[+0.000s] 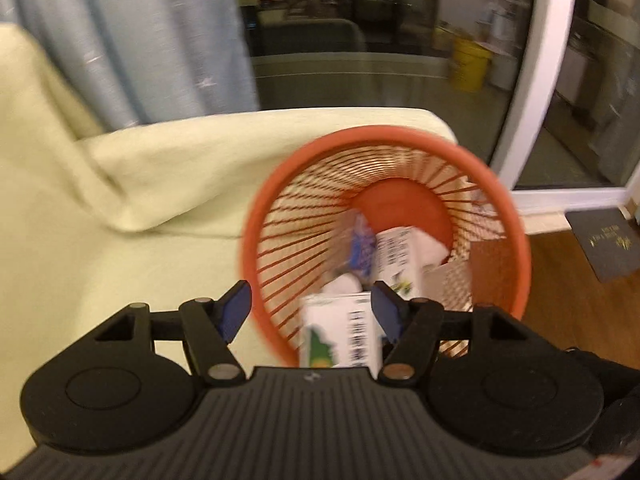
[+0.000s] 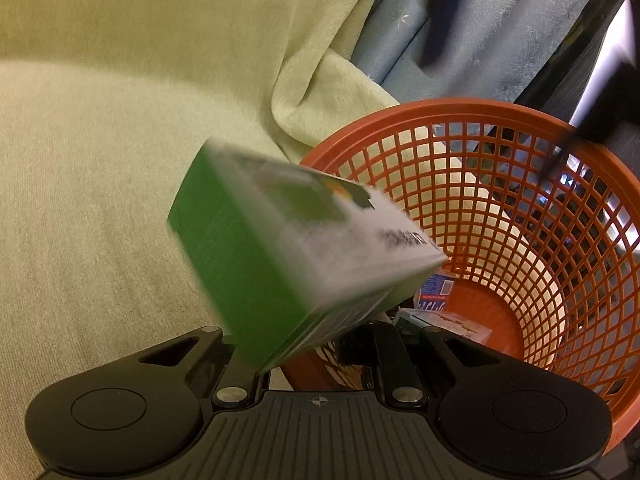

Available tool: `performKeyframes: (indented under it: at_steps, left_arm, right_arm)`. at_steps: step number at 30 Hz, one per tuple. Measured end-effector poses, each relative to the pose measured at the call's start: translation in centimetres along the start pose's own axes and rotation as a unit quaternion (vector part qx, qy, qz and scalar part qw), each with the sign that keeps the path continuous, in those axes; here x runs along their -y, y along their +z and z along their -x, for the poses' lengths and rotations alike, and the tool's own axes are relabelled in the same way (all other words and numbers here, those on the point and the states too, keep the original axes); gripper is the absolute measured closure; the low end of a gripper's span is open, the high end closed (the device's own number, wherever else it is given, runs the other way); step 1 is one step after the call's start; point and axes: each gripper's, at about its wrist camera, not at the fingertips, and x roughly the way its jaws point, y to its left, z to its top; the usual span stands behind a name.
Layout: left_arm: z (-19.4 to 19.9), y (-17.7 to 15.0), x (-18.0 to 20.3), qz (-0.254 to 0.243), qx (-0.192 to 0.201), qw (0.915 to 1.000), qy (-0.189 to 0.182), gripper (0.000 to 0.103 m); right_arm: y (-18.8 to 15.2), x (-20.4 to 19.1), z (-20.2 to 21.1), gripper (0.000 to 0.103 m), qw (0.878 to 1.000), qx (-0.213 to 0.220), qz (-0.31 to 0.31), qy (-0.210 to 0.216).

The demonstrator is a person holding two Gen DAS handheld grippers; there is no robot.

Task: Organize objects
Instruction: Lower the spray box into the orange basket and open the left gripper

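Over the basket [image 1: 384,216] hangs my left claw [image 1: 312,312], jaws apart w/ blue pads [image 1: 236,312] clear of everything. A white-and-green box [image 1: 340,336] sits between them in the left wrist view, touching neither pad, its lower end hidden behind the claw body. Can't tell if it rests on the basket wall or is in mid-air; it's blurred. Deeper in the basket lie another white box [image 1: 400,264], a blue packet [image 1: 362,248] and smth white and rounded [image 1: 344,286], too blurred to name.

Right claw [image 2: 316,340]: jaws nearly together, fingers mostly hidden behind the same box [image 2: 288,248], seen here w/ a green side and white printed face. It's tilted, one corner out over the basket [image 2: 520,208] rim. Whether the right claw pinches smth I can't tell; the box blocks the tips.

Basket is orange plastic mesh, tipped toward me, leaning against a pale yellow-green blanket [image 1: 120,200] over a sofa. Behind: blue curtain [image 1: 132,40], glass door w/ white frame [image 1: 532,80]. Wood floor [image 1: 568,304] to the right, dark mat [image 1: 604,244] on it.
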Motion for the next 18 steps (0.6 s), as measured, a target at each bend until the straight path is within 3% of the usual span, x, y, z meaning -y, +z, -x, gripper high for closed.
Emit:
performKeyframes:
  at_steps: [7, 11, 14, 18]
  left_arm:
    - [3.2, -3.2, -3.9, 0.047, 0.004, 0.9976, 0.051, 0.041]
    - [5.1, -6.3, -6.3, 0.085, 0.001, 0.9921, 0.092, 0.041]
    - [6.7, -9.6, -8.5, 0.118, -0.009, 0.9838, 0.134, 0.040]
    - [8.6, -14.8, -11.3, 0.169, -0.036, 0.9649, 0.198, 0.039]
  right_arm:
    - [0.0, 0.3, 0.0, 0.093, 1.000, 0.000, -0.003, 0.001]
    - [-0.1, 0.3, 0.1, 0.093, 1.000, 0.001, -0.005, 0.001]
    - [-0.1, 0.3, 0.2, 0.093, 1.000, 0.001, -0.004, 0.002]
    - [-0.2, 0.3, 0.2, 0.093, 1.000, 0.001, -0.005, 0.002]
